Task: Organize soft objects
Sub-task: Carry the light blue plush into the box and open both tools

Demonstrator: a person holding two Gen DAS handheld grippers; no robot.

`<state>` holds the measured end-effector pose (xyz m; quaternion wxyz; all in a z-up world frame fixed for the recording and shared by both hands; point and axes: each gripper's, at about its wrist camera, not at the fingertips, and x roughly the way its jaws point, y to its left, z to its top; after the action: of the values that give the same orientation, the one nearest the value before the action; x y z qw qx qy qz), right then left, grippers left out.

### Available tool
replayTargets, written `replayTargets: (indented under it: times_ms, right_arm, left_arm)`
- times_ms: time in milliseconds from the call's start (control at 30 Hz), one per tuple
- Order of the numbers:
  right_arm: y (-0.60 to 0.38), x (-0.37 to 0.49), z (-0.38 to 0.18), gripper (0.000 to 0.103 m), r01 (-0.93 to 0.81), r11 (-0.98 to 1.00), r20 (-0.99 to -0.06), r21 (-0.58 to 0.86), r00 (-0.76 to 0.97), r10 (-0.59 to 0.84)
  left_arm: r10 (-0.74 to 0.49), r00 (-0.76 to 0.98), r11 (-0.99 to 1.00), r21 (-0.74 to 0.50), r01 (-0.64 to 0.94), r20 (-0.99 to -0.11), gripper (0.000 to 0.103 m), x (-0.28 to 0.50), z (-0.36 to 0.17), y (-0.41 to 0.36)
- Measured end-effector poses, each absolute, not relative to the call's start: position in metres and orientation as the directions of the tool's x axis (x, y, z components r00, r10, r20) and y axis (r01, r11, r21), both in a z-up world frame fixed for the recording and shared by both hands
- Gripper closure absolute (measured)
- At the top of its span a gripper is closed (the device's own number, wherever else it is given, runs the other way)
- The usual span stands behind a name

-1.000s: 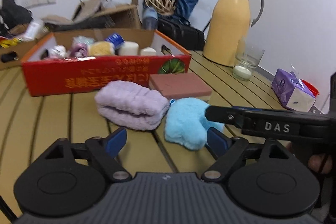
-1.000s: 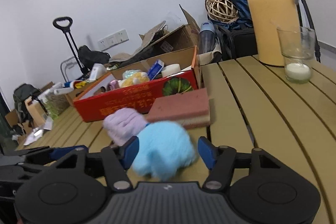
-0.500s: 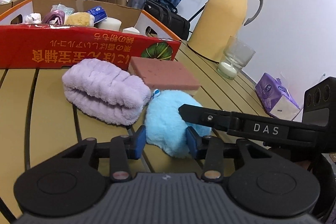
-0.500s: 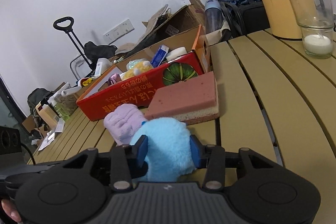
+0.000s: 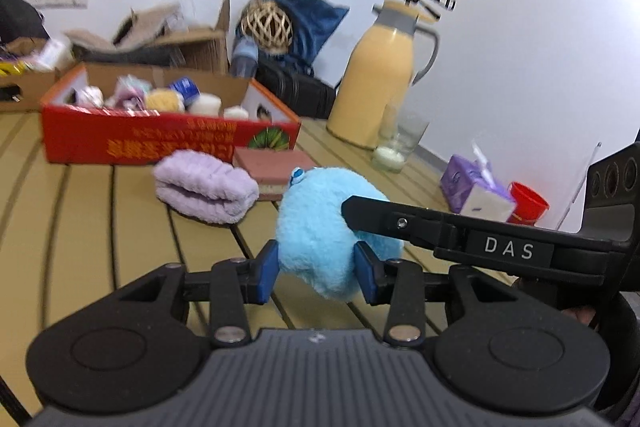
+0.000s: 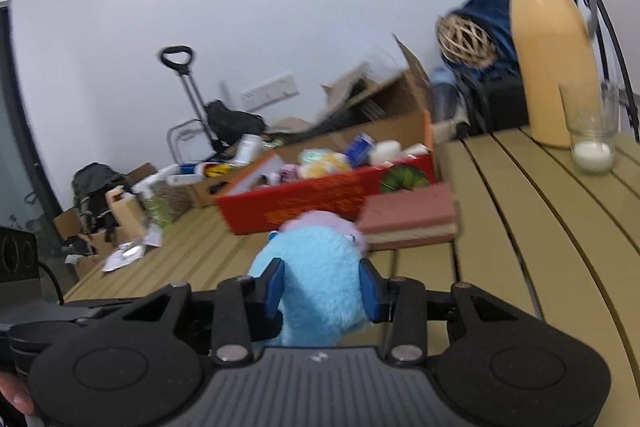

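Observation:
A fluffy light-blue plush [image 5: 320,223] hangs just above the slatted table, squeezed from two sides. My left gripper [image 5: 317,269] is shut on its near end, both blue pads sunk into the fur. My right gripper [image 6: 321,287] is shut on it too, and one of its black fingers [image 5: 400,223] shows reaching in from the right in the left wrist view. Behind the plush lie a folded lilac towel [image 5: 206,191] and a pink sponge block [image 5: 276,163]. A red cardboard box [image 5: 160,143] holding several small soft items stands further back.
A yellow thermos jug [image 5: 380,87] and a glass with a white candle [image 5: 396,147] stand at the back right. A purple tissue pack [image 5: 476,191] and a red cup [image 5: 528,203] sit near the right edge. Cartons and bags crowd the space beyond the table.
Both grippers went from open around the blue plush to shut on it. They have since lifted it off the table and drawn it back from the towel and sponge.

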<state>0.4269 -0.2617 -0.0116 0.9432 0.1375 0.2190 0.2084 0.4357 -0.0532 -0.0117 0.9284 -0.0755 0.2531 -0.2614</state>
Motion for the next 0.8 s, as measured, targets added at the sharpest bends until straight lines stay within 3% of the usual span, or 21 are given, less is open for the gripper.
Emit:
replayTargets:
  times_ms: [200, 433, 600, 800]
  right_arm:
    - [-0.241, 0.386, 0.022, 0.064, -0.391, 0.865, -0.296, 0.314, 0.825, 0.481]
    - [-0.221, 0.391, 0.042, 0.064, -0.430, 0.853, -0.287, 0.297, 0.812, 0.509]
    - [-0.201, 0.456, 0.067, 0.065, -0.477, 0.828, -0.283, 0.296, 0.784, 0.553]
    - [-0.157, 0.597, 0.098, 0.066, -0.515, 0.798, -0.301, 0.312, 0.743, 0.598]
  left_arm:
    - [-0.505, 0.784, 0.862, -0.246, 0.442, -0.361, 0.063, 0.388, 0.016, -0.033]
    - [-0.495, 0.806, 0.865, -0.271, 0.423, -0.323, 0.063, 0.388, 0.029, -0.011]
    - [-0.462, 0.840, 0.879, -0.274, 0.390, -0.284, 0.064, 0.442, 0.057, 0.013]
    - [-0.401, 0.863, 0.907, -0.267, 0.327, -0.306, 0.064, 0.561, 0.093, 0.052]
